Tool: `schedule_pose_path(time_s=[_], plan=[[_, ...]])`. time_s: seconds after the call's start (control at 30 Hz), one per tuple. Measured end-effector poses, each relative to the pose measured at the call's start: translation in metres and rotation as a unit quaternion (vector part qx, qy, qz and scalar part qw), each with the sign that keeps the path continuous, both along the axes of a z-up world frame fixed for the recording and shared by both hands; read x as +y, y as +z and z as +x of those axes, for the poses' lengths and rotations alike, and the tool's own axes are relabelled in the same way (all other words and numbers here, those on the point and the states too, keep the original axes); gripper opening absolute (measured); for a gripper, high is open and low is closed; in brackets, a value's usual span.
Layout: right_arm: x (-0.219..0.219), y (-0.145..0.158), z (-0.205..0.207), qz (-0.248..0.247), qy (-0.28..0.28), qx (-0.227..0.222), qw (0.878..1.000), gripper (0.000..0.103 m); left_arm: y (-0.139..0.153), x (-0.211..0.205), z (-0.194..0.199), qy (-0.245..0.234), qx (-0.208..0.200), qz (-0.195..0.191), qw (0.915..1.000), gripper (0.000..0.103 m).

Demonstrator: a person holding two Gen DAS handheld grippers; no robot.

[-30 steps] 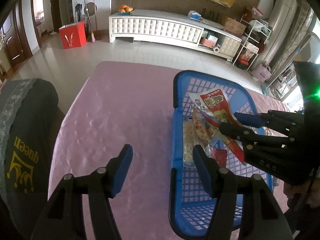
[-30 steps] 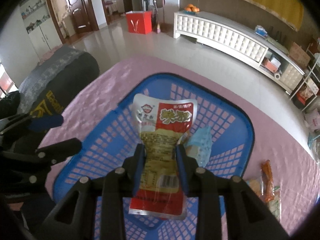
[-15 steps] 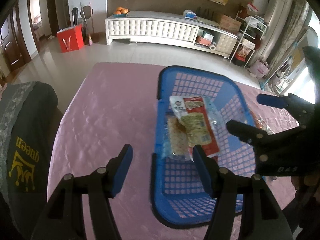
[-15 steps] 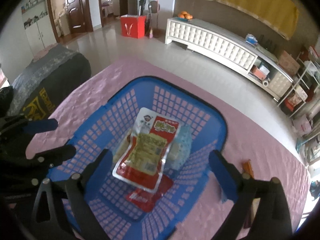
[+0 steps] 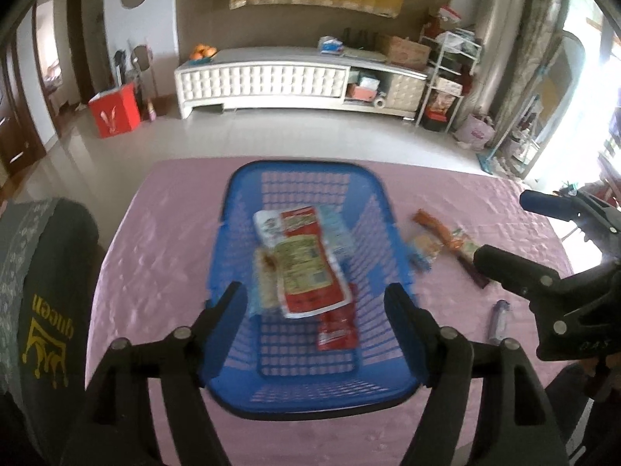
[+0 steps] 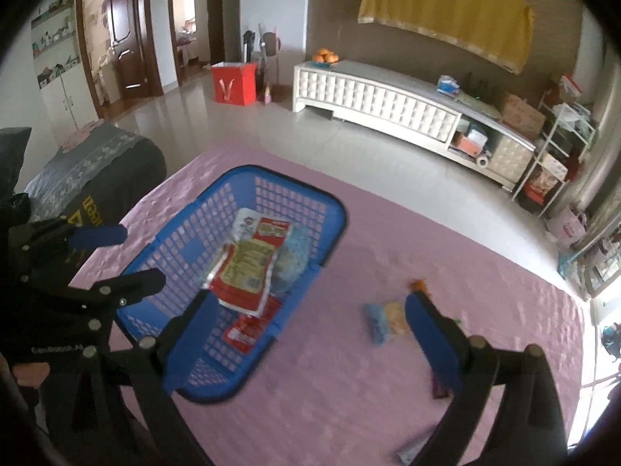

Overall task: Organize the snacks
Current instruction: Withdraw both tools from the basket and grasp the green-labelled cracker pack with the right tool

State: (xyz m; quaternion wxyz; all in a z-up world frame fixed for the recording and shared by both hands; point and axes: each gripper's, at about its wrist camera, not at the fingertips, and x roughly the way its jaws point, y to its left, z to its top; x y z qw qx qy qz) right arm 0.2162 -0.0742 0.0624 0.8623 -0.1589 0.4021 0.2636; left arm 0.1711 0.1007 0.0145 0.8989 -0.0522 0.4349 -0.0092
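A blue plastic basket (image 5: 299, 392) (image 6: 330, 202) sits on the pink tablecloth. A red-and-white snack packet (image 5: 300, 260) (image 6: 248, 260) lies in it on top of other packets. My left gripper (image 5: 316, 301) is open and empty over the basket's near end. My right gripper (image 6: 306, 310) is open and empty, to the right of the basket; it also shows in the left wrist view (image 5: 504, 229). Loose snacks lie on the cloth right of the basket: a blue-and-yellow packet (image 5: 425, 250) (image 6: 386, 320), an orange stick packet (image 5: 436, 229) and a small pale tube (image 5: 498, 320).
A dark chair back with a yellow crown print (image 5: 42, 303) stands at the table's left edge. The pink tablecloth (image 6: 330, 400) ends at the far edge, with tiled floor and a white cabinet (image 5: 264, 77) beyond.
My right gripper opened and let the red-and-white packet drop into the basket, then drew back to the right. My left gripper moved over the basket's near end.
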Motion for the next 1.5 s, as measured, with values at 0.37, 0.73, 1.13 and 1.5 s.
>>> schedule_pose_path(time_s=[0.37, 0.73, 1.13, 1.5], plan=[[-0.083, -0.003, 0.012, 0.005, -0.065, 0.005, 0.998, 0.098, -0.004, -0.077, 0.029, -0.055, 0.002, 0.01, 0.9984, 0.078], [-0.145, -0.032, 0.026, 0.0, -0.097, 0.029, 0.995, 0.098, -0.037, -0.156, 0.059, -0.103, 0.032, -0.003, 0.9942, 0.078], [-0.18, -0.084, 0.058, -0.005, -0.109, 0.067, 0.992, 0.098, -0.081, -0.198, 0.085, -0.11, 0.048, 0.045, 0.9917, 0.078], [-0.184, -0.138, 0.097, -0.041, -0.091, 0.094, 0.991, 0.098, -0.125, -0.196, 0.119, -0.09, 0.08, 0.053, 0.9913, 0.095]])
